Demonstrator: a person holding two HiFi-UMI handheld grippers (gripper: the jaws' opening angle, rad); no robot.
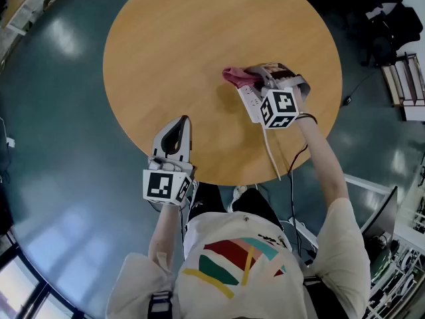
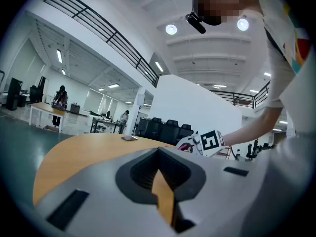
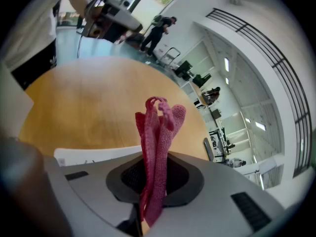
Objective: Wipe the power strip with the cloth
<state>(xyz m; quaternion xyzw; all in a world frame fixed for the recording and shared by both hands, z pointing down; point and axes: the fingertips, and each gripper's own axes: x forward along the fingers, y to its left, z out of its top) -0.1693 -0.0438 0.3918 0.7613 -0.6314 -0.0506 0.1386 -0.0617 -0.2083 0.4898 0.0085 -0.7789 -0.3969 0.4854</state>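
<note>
Two grippers: I do the task with the right gripper (image 1: 260,78); the left gripper (image 1: 179,128) sits well apart from it, over the near edge of the table (image 1: 172,38).
Right gripper state: the jaws are pressed onto the pink cloth (image 3: 157,142), and its folds stand out past the tips.
Left gripper state: the jaws are together and there is nothing between them.
Power strip place: the white power strip (image 1: 250,102) lies on the right part of the table, just under the right gripper. Its cable (image 1: 271,151) runs off over the near edge.
Long axis: it goes from my side outward, a little to the left; the cloth is at the far end.
Contact: I cannot tell if the cloth touches the strip.
Coming move: I judge that the stroke must follow this axis, back toward me and the cable end.
Nearer arm: the right one, clearly.
</note>
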